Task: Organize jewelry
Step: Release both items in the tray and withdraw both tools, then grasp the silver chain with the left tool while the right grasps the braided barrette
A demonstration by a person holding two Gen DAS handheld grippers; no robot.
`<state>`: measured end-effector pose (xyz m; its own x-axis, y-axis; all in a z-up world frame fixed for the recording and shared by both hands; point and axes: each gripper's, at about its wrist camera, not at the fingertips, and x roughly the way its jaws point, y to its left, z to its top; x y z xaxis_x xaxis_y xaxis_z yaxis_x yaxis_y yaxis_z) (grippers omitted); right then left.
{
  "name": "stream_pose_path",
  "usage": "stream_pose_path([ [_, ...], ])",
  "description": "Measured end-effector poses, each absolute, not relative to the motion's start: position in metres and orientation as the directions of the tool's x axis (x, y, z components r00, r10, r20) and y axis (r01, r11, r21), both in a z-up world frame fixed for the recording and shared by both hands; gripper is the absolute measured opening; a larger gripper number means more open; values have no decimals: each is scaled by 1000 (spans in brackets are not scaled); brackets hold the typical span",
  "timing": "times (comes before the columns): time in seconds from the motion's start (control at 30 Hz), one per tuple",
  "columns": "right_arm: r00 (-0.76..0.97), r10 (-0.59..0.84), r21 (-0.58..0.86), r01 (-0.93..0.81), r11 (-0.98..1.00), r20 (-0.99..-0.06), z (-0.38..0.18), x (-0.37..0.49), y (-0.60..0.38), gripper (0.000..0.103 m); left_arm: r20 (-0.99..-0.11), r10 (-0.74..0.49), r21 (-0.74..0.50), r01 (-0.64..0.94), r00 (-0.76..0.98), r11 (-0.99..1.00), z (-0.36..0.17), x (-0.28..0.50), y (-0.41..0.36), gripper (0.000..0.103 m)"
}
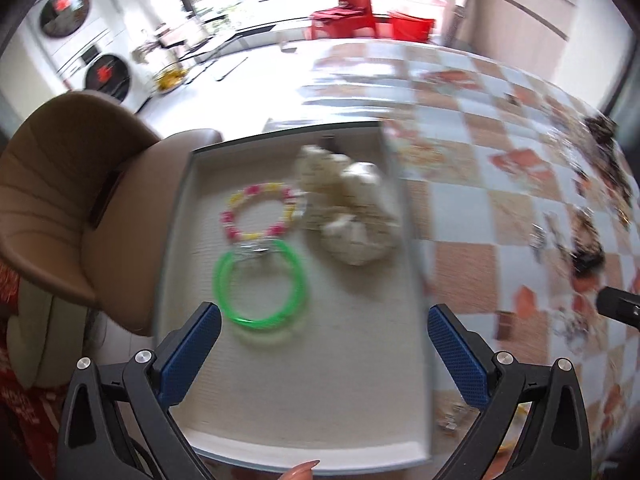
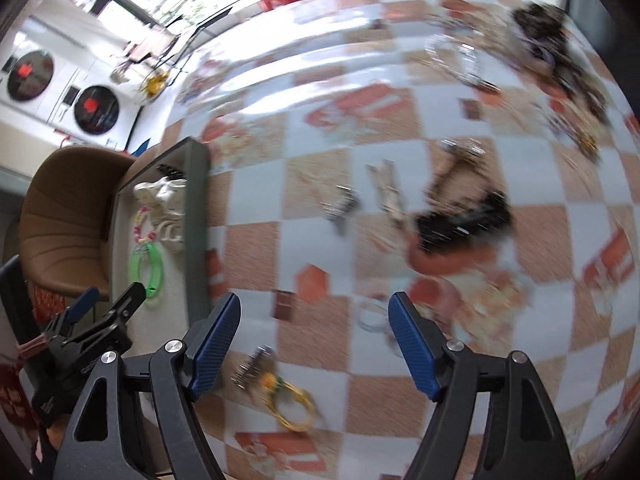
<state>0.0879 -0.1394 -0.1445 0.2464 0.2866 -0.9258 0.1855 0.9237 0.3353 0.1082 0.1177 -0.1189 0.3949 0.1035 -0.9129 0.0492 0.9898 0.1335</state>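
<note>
Black gripper (image 1: 324, 342) arms, blue textured pads (image 1: 191, 354) (silver screws).

A blurred view looks forward between the two blue-padded fingers of the left gripper (image 1: 324, 354), spread wide apart with nothing between them. Below lies a shallow rectangular tray with a pale fabric lining (image 1: 304, 400) and a grey rim. In the tray, a bright green plastic bangle (image 1: 260, 282) lies flat, touching a pink and yellow beaded bracelet (image 1: 260, 212) just beyond it. To their right sits a cream-coloured heap of pale jewellery (image 1: 352, 208), too blurred to make out. The tray rests on a table with an orange and white checked cloth (image 1: 480, 152). A brown padded chair (image 1: 76, 200) stands at the left.
</note>
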Motion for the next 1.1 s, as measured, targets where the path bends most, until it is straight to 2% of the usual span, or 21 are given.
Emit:
stream_pose_path([
  [0.23, 254, 257, 323, 267, 908, -932, -146, 63, -182, 80, -922, 34, 103, 160, 385, 982, -118, 98, 63, 103],
  [0.6, 279, 212, 305, 350, 886, -937, -148, 52, -236, 80, -937, -5, 83, 239, 348, 967, -129, 107, 12, 103],
  [1.1, 295, 157, 246, 293, 924, -943, -156, 107, -256, 80, -943, -15, 82, 275, 332, 958, -158, 147, -30, 103],
])
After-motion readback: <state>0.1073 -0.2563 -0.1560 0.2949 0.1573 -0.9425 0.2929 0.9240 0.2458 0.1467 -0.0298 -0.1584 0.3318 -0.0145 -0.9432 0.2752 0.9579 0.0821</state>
